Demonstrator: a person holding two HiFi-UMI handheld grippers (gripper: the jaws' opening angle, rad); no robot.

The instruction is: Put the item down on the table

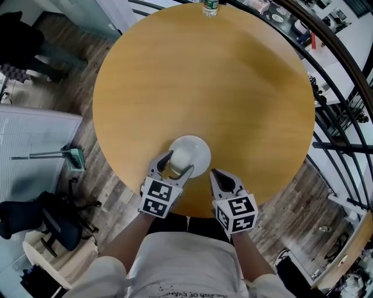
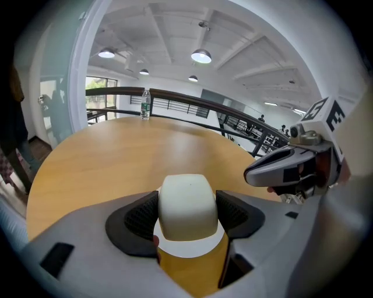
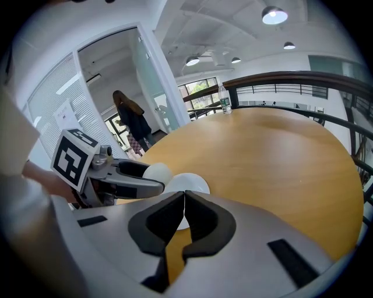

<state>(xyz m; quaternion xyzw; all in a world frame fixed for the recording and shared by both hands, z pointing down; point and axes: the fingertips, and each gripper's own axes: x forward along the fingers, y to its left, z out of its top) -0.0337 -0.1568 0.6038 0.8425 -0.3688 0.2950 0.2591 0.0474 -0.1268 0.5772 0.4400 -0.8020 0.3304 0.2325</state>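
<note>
A small white cup [image 1: 180, 156] sits between the jaws of my left gripper [image 1: 179, 162], which is shut on it. The cup [image 2: 187, 205] is at the near edge of a white saucer [image 1: 198, 149] on the round wooden table [image 1: 233, 87]; whether it touches the saucer [image 2: 189, 249] I cannot tell. My right gripper [image 1: 213, 173] is shut and empty, just right of the saucer at the table's near edge. In the right gripper view its jaws [image 3: 184, 201] meet, with the saucer [image 3: 191, 183], the cup [image 3: 157, 173] and the left gripper [image 3: 135, 180] beyond.
A water bottle [image 1: 210, 7] stands at the table's far edge. A dark railing [image 1: 326, 52] curves round the right side. An office chair [image 1: 52, 224] is on the floor at lower left. A person [image 3: 131, 119] stands by a glass door.
</note>
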